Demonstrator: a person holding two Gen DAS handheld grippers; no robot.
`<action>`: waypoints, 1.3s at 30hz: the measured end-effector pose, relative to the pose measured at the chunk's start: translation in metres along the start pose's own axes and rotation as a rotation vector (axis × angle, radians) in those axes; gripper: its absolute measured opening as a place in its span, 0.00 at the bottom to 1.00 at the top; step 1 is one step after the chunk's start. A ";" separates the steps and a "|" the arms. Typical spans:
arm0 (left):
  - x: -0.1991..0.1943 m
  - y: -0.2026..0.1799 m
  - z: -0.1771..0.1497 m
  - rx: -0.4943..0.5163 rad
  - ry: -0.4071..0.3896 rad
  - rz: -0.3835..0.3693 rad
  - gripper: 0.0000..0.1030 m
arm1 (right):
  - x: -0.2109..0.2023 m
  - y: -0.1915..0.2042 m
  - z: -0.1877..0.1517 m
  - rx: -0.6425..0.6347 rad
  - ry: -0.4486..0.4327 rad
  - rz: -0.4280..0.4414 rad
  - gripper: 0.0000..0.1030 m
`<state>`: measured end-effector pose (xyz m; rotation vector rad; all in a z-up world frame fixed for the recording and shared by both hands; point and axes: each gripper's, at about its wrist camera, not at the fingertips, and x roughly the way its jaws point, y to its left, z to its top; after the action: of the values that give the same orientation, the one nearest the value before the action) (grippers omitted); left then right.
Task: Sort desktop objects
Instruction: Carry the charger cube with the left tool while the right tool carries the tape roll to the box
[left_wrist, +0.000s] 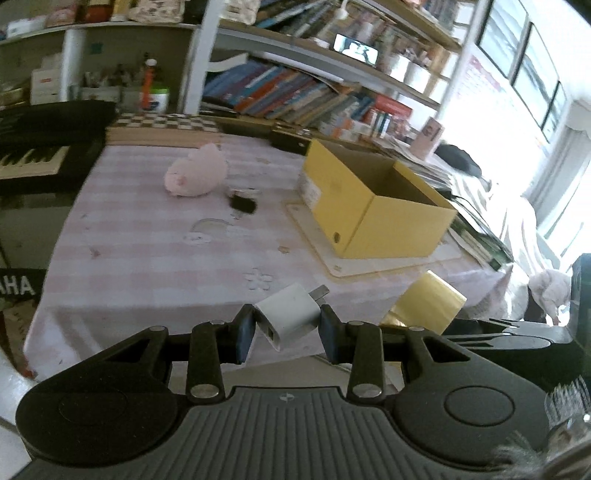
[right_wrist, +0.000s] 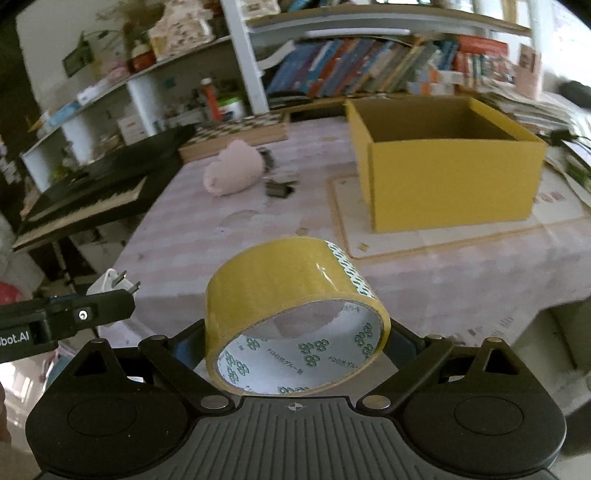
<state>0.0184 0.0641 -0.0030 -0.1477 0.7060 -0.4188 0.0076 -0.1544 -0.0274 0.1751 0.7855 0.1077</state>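
My left gripper (left_wrist: 288, 325) is shut on a white plug adapter (left_wrist: 291, 314), prongs pointing up and to the right, held above the table's near edge. My right gripper (right_wrist: 295, 339) is shut on a roll of yellow tape (right_wrist: 291, 295), its fingers mostly hidden behind the roll. The tape (left_wrist: 424, 299) also shows at the right of the left wrist view, and the adapter (right_wrist: 112, 282) at the left of the right wrist view. An open yellow cardboard box (left_wrist: 373, 206) (right_wrist: 450, 173) stands on a mat further back on the table.
A pink plush toy (left_wrist: 195, 171) (right_wrist: 232, 171) and a black binder clip (left_wrist: 242, 201) (right_wrist: 279, 188) lie on the pink checked tablecloth (left_wrist: 147, 251). A keyboard (left_wrist: 33, 155) stands at the left. Bookshelves (left_wrist: 295, 92) rise behind; papers and books pile up at the right.
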 end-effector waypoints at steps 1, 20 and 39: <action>0.002 -0.003 0.000 0.007 0.006 -0.011 0.33 | -0.002 -0.003 -0.001 0.007 -0.001 -0.008 0.94; 0.041 -0.050 0.008 0.105 0.071 -0.153 0.33 | -0.020 -0.054 -0.012 0.126 -0.004 -0.134 0.94; 0.099 -0.097 0.041 0.109 0.089 -0.176 0.33 | -0.002 -0.116 0.028 0.142 0.019 -0.154 0.94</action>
<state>0.0816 -0.0657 -0.0046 -0.0890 0.7588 -0.6343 0.0296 -0.2715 -0.0295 0.2479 0.8232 -0.0923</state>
